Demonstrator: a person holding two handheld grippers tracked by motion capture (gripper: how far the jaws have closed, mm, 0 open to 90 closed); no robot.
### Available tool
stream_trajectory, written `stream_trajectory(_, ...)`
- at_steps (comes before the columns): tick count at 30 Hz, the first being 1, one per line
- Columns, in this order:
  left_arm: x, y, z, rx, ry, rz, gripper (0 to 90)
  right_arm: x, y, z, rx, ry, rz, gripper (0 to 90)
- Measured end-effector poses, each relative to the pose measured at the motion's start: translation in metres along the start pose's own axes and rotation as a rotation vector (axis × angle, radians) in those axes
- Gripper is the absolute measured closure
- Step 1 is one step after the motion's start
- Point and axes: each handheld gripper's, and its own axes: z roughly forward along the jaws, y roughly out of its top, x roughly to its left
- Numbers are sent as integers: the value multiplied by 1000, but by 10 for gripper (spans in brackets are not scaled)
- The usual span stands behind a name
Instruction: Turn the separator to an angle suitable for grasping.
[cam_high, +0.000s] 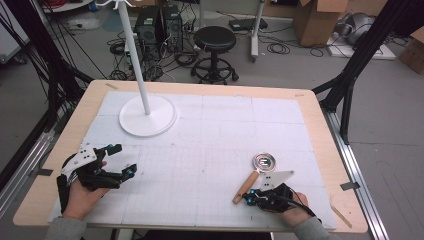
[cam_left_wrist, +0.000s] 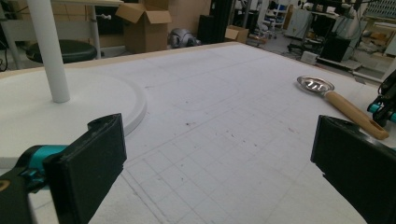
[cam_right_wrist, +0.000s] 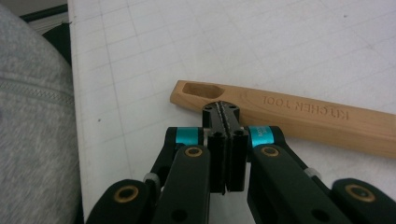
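A kitchen spoon with a metal bowl (cam_high: 263, 161) and a wooden handle (cam_high: 246, 186) lies on the white gridded mat at the front right. My right gripper (cam_high: 248, 197) sits at the handle's near end. Its jaws are pressed together with nothing between them. In the right gripper view the shut tips (cam_right_wrist: 221, 109) rest against the side of the handle (cam_right_wrist: 303, 116), close to its hanging hole. My left gripper (cam_high: 123, 159) is at the front left, held above the mat with its jaws wide apart and empty. The left gripper view shows the spoon (cam_left_wrist: 315, 84) far off to the right.
A white stand with a round base (cam_high: 147, 117) and a thin pole stands at the back left of the mat (cam_high: 210, 150); its base (cam_left_wrist: 70, 107) is close ahead of the left jaws. A grey sleeve (cam_right_wrist: 32, 116) is beside the table's front edge. A stool (cam_high: 215, 40) and boxes stand beyond the table.
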Motion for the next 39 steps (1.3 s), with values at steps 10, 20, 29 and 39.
stream_trajectory(10,0,0,1,4,-8,1,38,0,8,9,-3,-19,-1,900)
stream_trajectory(20,0,0,1,5,-6,3,37,0,15,17,-5,-38,-7,900)
stream_trajectory(29,1,-1,1,8,-6,4,37,-4,23,25,-7,-42,-8,900)
stream_trajectory(39,1,-1,1,8,-8,0,38,-7,32,33,4,-65,5,900)
